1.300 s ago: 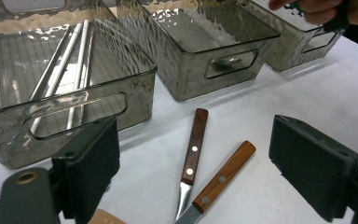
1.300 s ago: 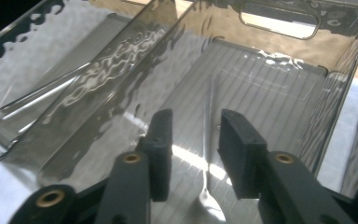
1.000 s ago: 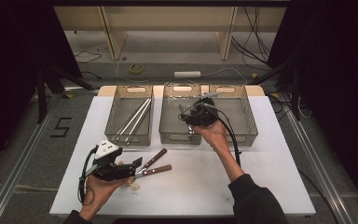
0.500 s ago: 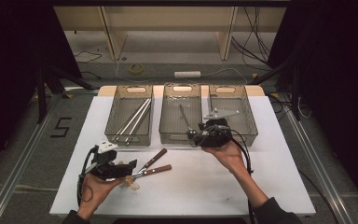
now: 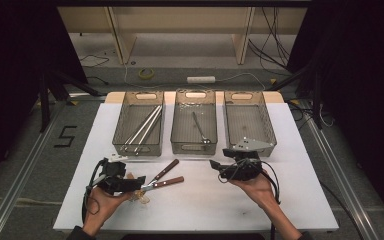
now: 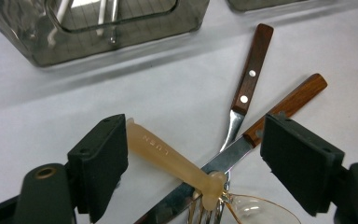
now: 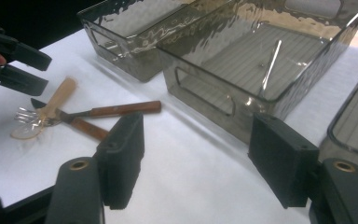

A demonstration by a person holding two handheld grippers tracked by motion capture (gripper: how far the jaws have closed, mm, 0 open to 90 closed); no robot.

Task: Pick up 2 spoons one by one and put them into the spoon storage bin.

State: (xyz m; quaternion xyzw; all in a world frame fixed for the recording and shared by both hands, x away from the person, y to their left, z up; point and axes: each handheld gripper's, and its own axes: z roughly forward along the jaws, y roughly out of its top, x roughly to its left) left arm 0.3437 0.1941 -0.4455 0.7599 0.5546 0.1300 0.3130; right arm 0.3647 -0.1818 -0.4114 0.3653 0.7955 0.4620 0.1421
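Near the front left corner of the tabletop (image 5: 290, 200), the left hand-held gripper (image 6: 193, 165) has just been closing; its jaws straddle the beige spoon (image 6: 168, 161) lying across a wooden-handled knife (image 6: 261, 126) and fork (image 6: 247, 84), pads not yet pressing. The right hand-held gripper (image 7: 196, 158), released and just been widening, hovers before the middle tray (image 7: 261, 65)

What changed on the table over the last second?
The right hand-held gripper drew back from the middle bin to the table's near side, its jaws opening and empty; a spoon now lies in that bin. The left hand-held gripper stayed over the cutlery pile, jaws closing slightly.
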